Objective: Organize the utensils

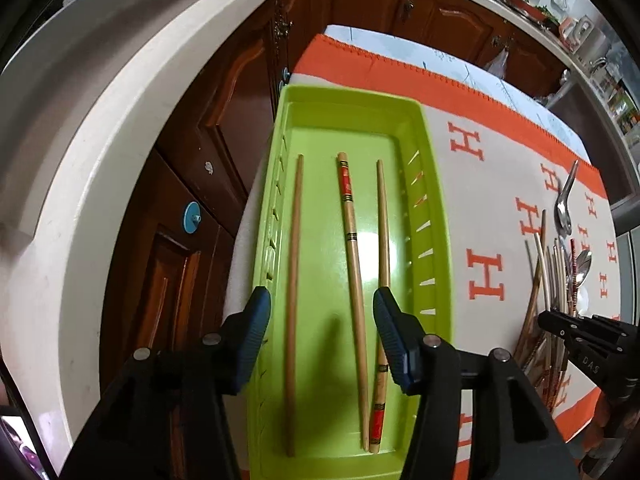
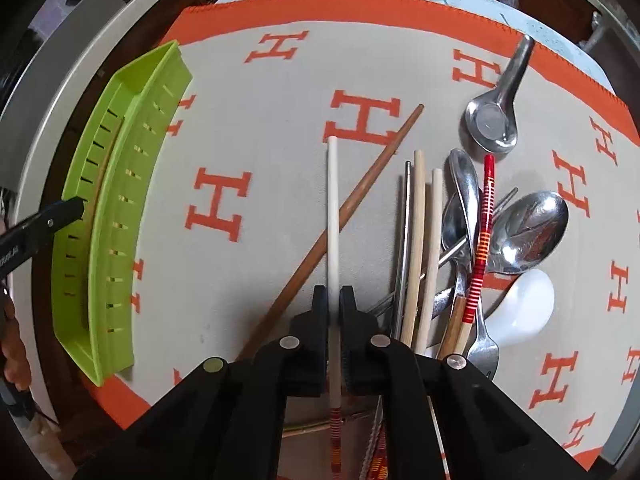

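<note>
Centre of left wrist view: green tray (image 1: 434, 216) holding three chopsticks (image 1: 354, 260), laid lengthwise. Left gripper (image 1: 322, 320) above them, jaws apart, nothing between the pads. Lower centre of right wrist view: right gripper (image 2: 334, 312) clamped on white chopstick (image 2: 333, 200). Right half: utensil pile (image 2: 472, 240) on cloth, unsorted. Early stage, most left.

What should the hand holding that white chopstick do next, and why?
Probably lift it and carry it to the green tray. The right gripper's fingers are shut on the white chopstick, three chopsticks already lie in the tray, and the left gripper there is open.
</note>
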Motion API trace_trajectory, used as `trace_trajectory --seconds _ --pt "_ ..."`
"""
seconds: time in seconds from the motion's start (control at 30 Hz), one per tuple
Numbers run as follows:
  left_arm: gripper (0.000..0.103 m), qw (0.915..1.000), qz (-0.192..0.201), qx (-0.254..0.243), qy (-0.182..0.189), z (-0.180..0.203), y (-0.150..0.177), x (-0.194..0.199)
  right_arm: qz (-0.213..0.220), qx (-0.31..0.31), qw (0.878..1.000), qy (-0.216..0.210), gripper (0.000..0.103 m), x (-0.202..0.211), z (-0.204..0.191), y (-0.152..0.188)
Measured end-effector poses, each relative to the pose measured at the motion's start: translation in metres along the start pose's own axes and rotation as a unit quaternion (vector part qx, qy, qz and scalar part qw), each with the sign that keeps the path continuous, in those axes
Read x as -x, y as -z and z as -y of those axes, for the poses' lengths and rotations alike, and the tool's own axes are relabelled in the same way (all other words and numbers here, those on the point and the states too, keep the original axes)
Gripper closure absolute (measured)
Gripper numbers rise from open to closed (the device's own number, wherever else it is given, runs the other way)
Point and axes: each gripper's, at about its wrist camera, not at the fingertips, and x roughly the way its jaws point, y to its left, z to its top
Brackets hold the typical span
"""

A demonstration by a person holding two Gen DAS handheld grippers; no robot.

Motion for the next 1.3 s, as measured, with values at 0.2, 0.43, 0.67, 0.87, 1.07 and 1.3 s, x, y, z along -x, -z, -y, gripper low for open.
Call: trace_trajectory --seconds 0.2,0.43,0.67,0.87,1.07,1.3 --pt "0.047 0.9997 0.023 0.005 0.004 0.004 0.004 0.019 0.004 -0.046 0.997 -0.069 0.097 0.025 0.016 -0.003" --pt "0.039 0.9991 0.041 0.01 -0.002 0.009 0.01 0.032 0.014 -0.08 0.988 -0.132 0.097 0.064 0.011 -0.004" --pt "0.039 0.9974 0.063 0.007 -0.034 0.008 0.012 0.047 0.034 -0.071 0.982 -0.172 0.097 0.086 -0.057 -0.026" --pt "0.028 0.9912 0.083 0.025 -0.1 -0.008 0.015 0.057 0.034 -0.062 0.979 -0.191 0.097 0.067 -0.113 -0.051" --pt "0.028 0.9899 0.068 0.051 -0.113 -0.028 0.023 0.049 0.035 -0.058 0.979 -0.194 0.097 0.04 -0.143 -0.062" --pt "0.028 0.9898 0.064 0.063 -0.111 -0.035 0.025 0.044 0.04 -0.054 0.981 -0.179 0.072 0.014 -0.155 -0.073"
